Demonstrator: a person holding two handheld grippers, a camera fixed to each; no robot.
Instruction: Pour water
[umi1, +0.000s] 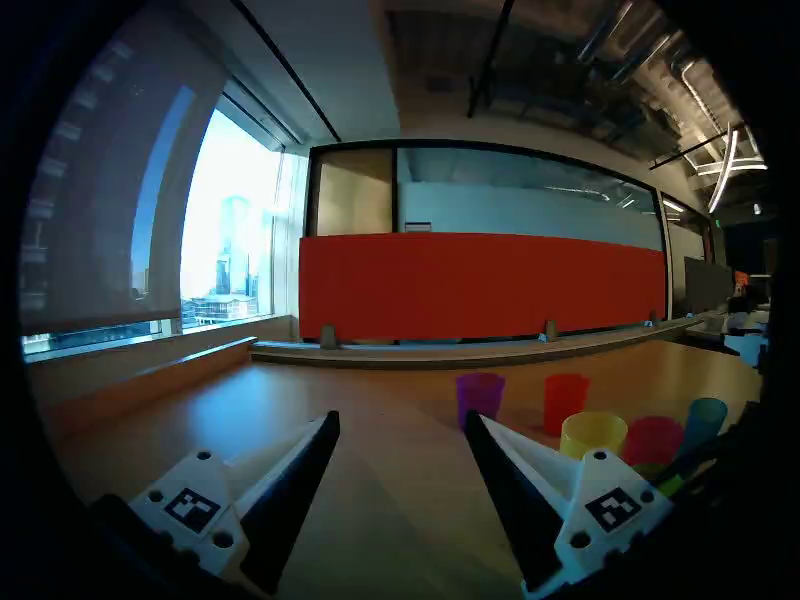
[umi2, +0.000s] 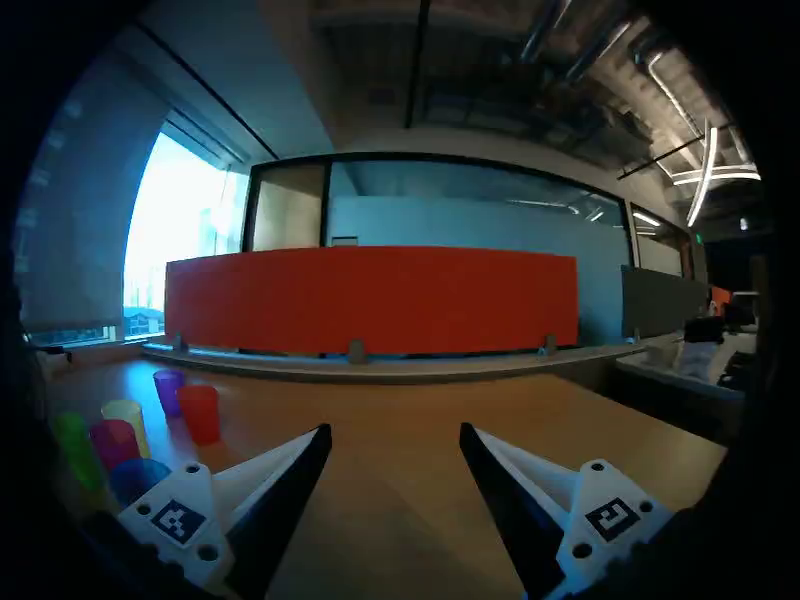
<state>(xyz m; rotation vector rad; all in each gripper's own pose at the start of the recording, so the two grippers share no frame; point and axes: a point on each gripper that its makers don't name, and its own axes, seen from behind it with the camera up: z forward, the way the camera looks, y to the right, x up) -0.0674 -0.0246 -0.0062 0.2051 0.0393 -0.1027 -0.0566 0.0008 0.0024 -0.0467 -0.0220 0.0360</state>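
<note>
— Where are the cups?
— On the wooden surface (umi1: 390, 520), in front of the red screen (umi1: 480, 285). The purple cup (umi1: 480, 397) and orange cup (umi1: 565, 402) stand nearest the screen.
— And your fingers?
— My left gripper (umi1: 400, 430) and my right gripper (umi2: 395, 440) both have fingers wide apart, holding nothing.

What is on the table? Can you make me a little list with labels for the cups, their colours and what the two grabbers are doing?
place: wooden table, orange-red divider panel along its far edge, bright window to one side
cups: six, upright, grouped together
colours: purple cup, orange cup, yellow cup, pink cup, blue cup, green cup
left gripper: open, holding nothing, cups ahead on its right
right gripper: open, holding nothing, cups on its left
water: cannot tell if any cup has some
</note>
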